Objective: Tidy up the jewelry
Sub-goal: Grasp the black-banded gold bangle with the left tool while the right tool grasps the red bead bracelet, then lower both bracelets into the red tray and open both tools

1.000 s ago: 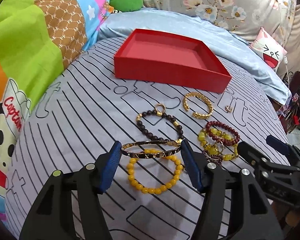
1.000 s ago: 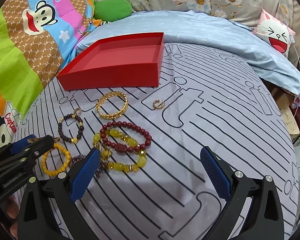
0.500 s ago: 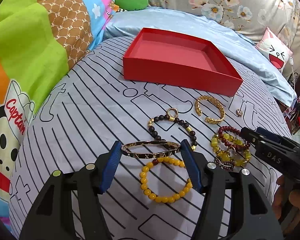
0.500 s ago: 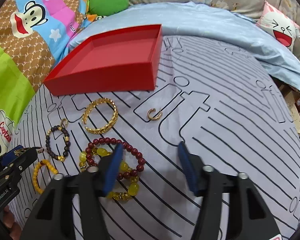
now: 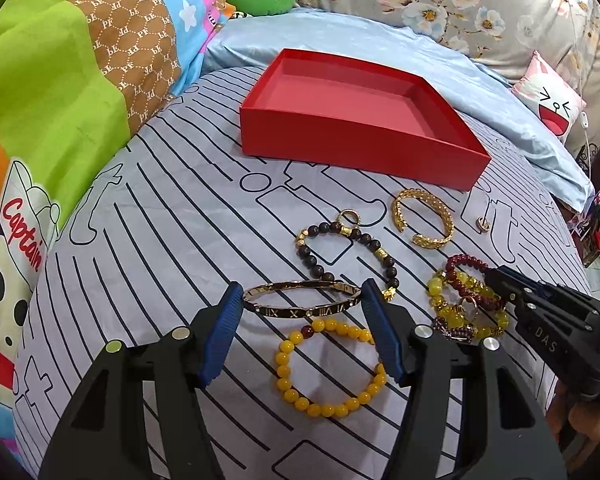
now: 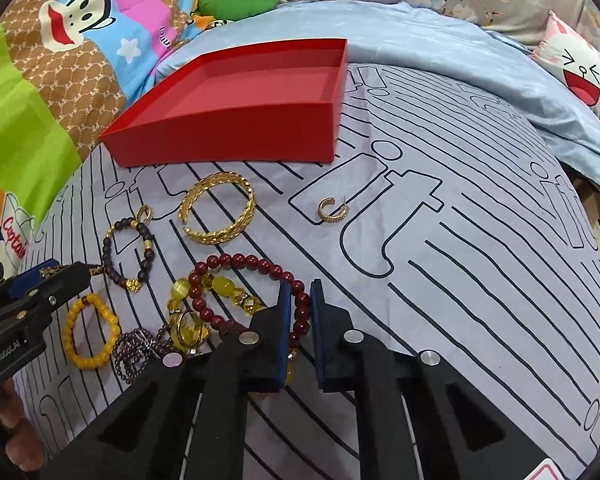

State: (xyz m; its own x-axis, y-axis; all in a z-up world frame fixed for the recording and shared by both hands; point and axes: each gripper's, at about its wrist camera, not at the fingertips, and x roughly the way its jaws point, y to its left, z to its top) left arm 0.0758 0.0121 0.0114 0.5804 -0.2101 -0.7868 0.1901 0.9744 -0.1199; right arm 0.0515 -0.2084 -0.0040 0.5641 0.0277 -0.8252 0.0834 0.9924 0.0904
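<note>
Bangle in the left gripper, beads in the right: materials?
Bangle: looks like polished gold-tone metal; rigid thin band, dark face with Roman numerals. Dark red bead bracelet: glossy round beads, probably stone, glass or resin; cannot tell which. Red box: matte, looks like cardboard.
</note>
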